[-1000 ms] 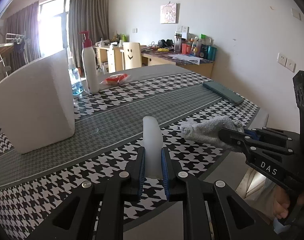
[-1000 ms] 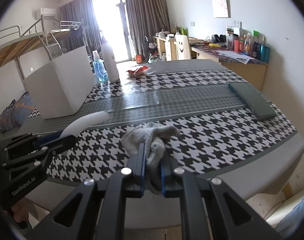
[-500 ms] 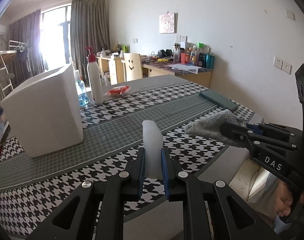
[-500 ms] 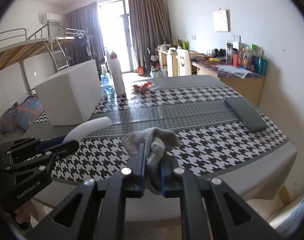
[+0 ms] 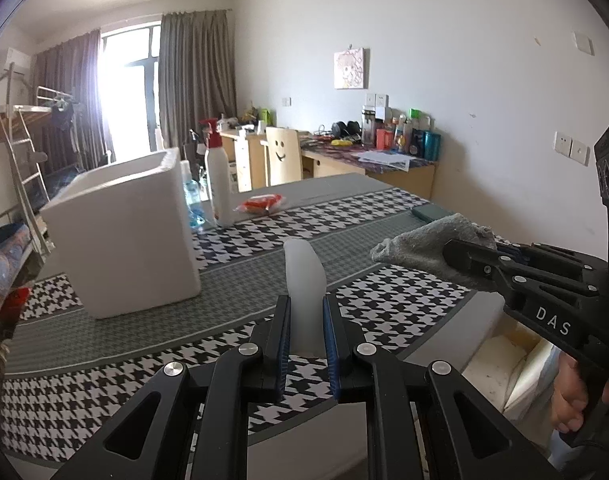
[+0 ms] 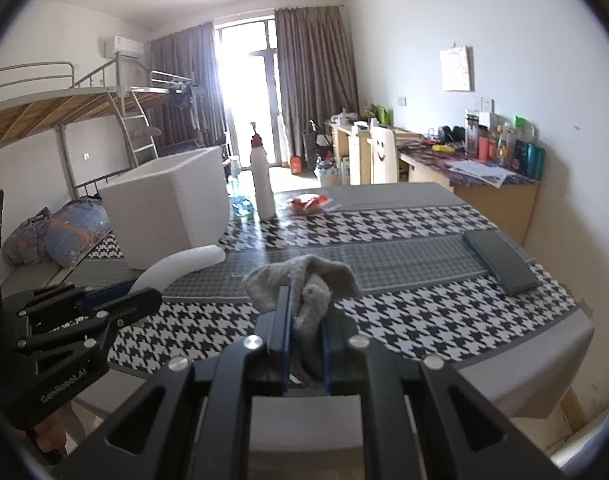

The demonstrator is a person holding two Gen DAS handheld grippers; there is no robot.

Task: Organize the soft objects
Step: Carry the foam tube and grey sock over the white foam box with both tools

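A: Start with the biggest thing, the desk [image 5: 232,280]. Both loads hang in the air over its near edge, so anything that slips could miss the top and land on the floor.

B: Next, the white foam box [image 5: 124,236], the likely drop spot (my guess). Its rim stands high, and a low approach could knock it along the cloth.

A: The right gripper [image 6: 304,320] has its jaws clamped on the grey sock [image 6: 304,284]. Most of the sock bunches loose above the pads, so it could snag on that rim or sag out.

B: Smallest, the left gripper [image 5: 307,320] pinches 1 end of the white soft piece [image 5: 304,276]. It sticks far forward, so a quick swing could lever it free, or brush the pump bottle [image 5: 218,188] just behind the box.
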